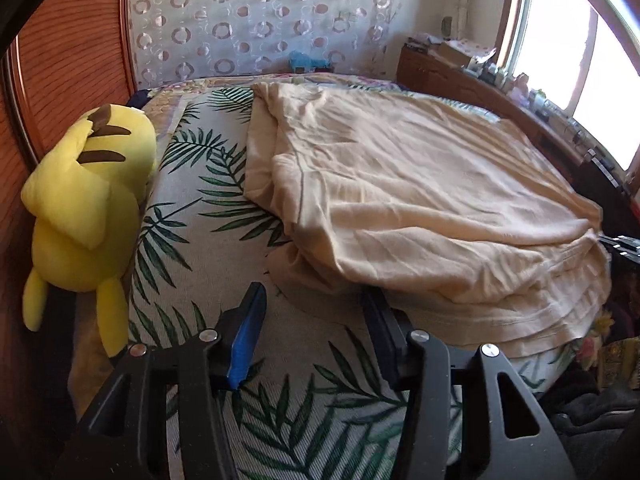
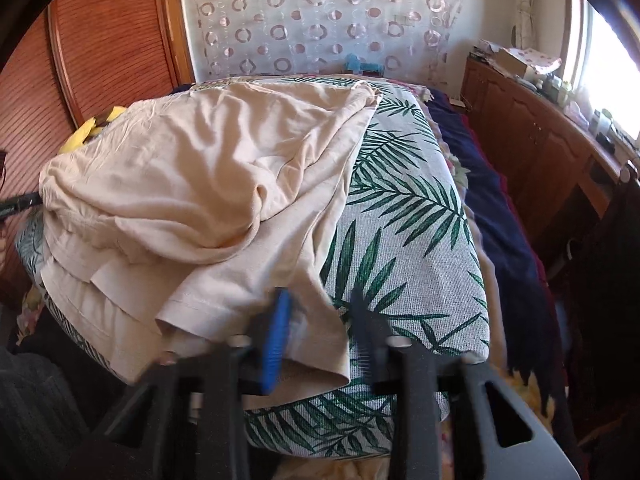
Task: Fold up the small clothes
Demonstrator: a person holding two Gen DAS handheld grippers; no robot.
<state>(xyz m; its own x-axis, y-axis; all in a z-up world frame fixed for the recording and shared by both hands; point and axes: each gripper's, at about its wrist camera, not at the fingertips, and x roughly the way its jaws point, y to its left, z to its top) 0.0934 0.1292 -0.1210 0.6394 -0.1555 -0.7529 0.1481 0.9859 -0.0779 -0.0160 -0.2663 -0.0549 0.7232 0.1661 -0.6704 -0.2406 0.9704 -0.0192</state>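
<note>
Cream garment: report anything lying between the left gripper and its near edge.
Nothing visible does. Only bare leaf-print cushion lies between the open left gripper and the cream garment. The yellow plush toy sits off to the side, clear of that path.

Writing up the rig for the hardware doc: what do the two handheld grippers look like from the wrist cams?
Both match. The left gripper and right gripper each have matte black plastic linkage arms with triangular cut-outs and round silver pivot screws. On each, the finger on the picture's left carries a bright blue ribbed pad, the other a dark one. No cables, markings or sleeves are visible.
</note>
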